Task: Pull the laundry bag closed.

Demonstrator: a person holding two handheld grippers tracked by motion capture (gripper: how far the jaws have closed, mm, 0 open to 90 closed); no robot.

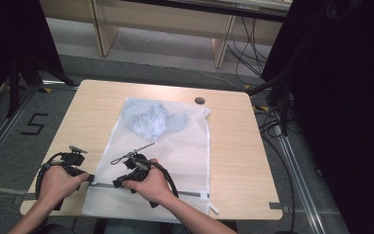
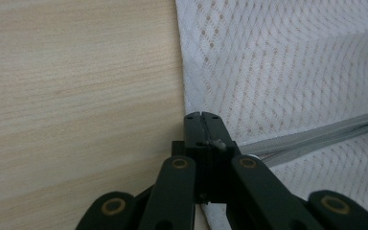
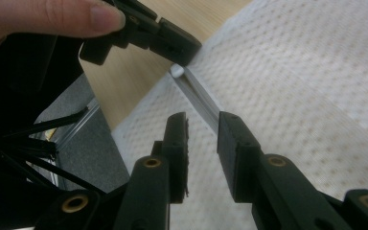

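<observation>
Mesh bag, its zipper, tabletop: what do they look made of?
Mesh laundry bag: looks like white synthetic knit, semi-sheer; the small repeating holes show the wood beneath and the blue garment inside. Zipper: grey woven tape, probably plastic teeth, too fine to tell. Table: pale wood-grain surface, matte, likely laminate rather than solid wood.

white laundry bag (image 1: 175, 146): openwork mesh cloth, matt, dimpled | grey zip strip (image 2: 316, 139): smooth woven tape, faint sheen | pale rectangular table (image 1: 92, 112): light wood-grain top, smooth, satin | black gripper jaws: matt hard plastic, brass-coloured rivets | crumpled pale-blue garment (image 1: 151, 119) inside, far end: soft cloth
</observation>
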